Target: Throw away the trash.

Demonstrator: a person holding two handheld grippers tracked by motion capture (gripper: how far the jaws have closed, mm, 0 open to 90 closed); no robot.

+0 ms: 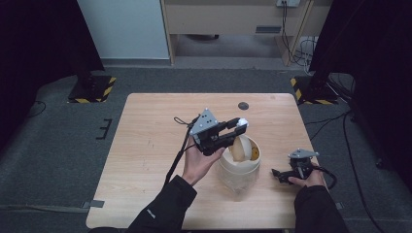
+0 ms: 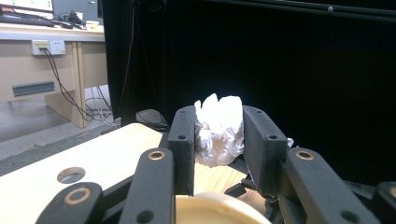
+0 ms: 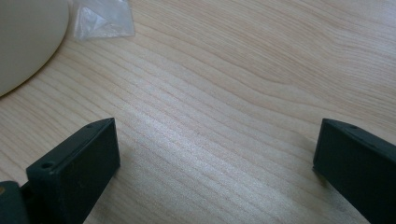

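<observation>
your high view is dim and soft, with near-black corners at 10 and 2 o'clock; the table (image 1: pixel 145 145) is the brightest area. in your left gripper view the white wad (image 2: pixel 218 129) nearly blows out against darkness. your right gripper view is evenly lit, with blurred jaws.

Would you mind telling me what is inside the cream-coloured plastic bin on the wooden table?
Through the cream-coloured plastic bin's open top, its pale inner wall and a small yellowish patch show. The left gripper, holding a crumpled white paper wad, covers part of the opening; the bottom is hidden.
</observation>
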